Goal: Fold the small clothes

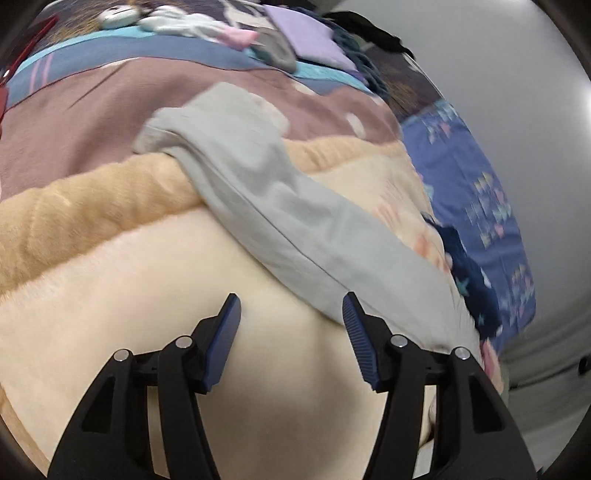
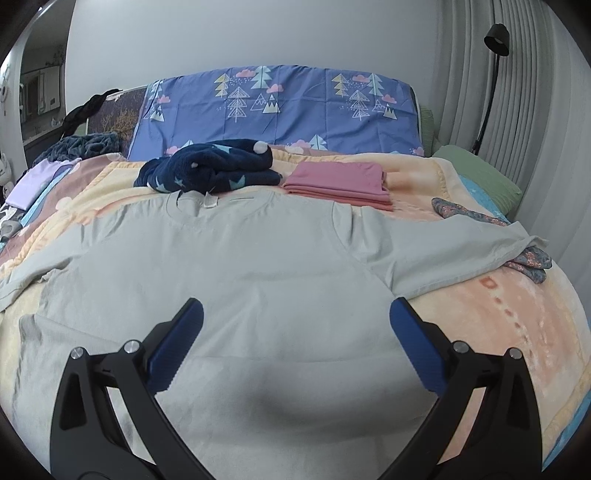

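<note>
A pale grey long-sleeved shirt [image 2: 258,266] lies spread flat, front up, on a cream and peach blanket [image 2: 517,332], collar toward the headboard and both sleeves stretched out sideways. My right gripper [image 2: 296,302] hovers open over the lower body of the shirt, with nothing between its fingers. In the blurred, tilted left wrist view, one sleeve [image 1: 258,184] runs diagonally across the blanket [image 1: 110,295]. My left gripper [image 1: 291,297] is open just short of that sleeve; its right fingertip [image 1: 351,306] overlaps the sleeve's lower edge and no cloth sits between the pads.
A crumpled navy star-print garment [image 2: 210,166] and a folded pink cloth [image 2: 340,181] sit beyond the collar. A floral cloth [image 2: 528,262] lies under the right cuff. Behind stand a blue tree-print pillow [image 2: 277,107], a green pillow [image 2: 480,173] and a black lamp [image 2: 496,37]. Loose clothes [image 1: 207,26] are piled at the far side.
</note>
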